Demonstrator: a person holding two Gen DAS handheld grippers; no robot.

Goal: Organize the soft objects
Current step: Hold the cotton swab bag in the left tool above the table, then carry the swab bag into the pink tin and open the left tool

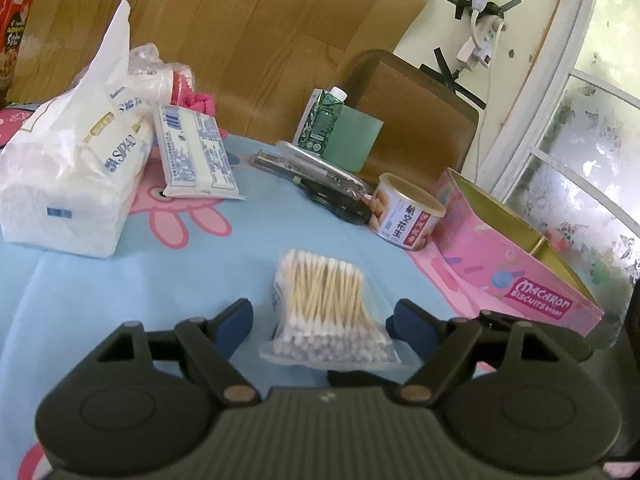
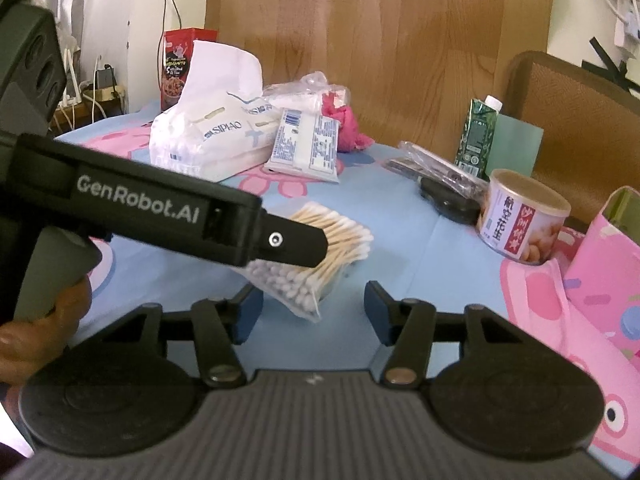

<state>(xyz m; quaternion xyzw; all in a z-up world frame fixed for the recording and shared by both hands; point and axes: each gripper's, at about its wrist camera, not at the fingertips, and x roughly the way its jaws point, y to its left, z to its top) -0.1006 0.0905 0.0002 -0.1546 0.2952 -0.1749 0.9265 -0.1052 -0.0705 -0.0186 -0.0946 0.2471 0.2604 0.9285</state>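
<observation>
A clear bag of cotton swabs point(image 1: 326, 304) lies on the blue tablecloth point(image 1: 120, 300). My left gripper point(image 1: 324, 322) is open and straddles the bag's near end; neither blue pad touches it. In the right wrist view one left finger point(image 2: 296, 240) crosses over the swabs point(image 2: 320, 248). My right gripper point(image 2: 314, 310) is open just in front of the bag's near corner, holding nothing. A large white tissue pack point(image 1: 68, 184), a small tissue packet point(image 1: 196, 152), a plastic bag of white pads point(image 1: 152, 68) and a pink cloth point(image 1: 198, 100) sit together at the back left.
An open pink biscuit tin point(image 1: 516, 276) stands at the right, a peanut can point(image 1: 404, 212) beside it. Behind are a green carton point(image 1: 320, 120), a wrapped dark item point(image 1: 320, 176) and a brown chair point(image 1: 420, 120). A red box point(image 2: 180, 68) stands at the far left.
</observation>
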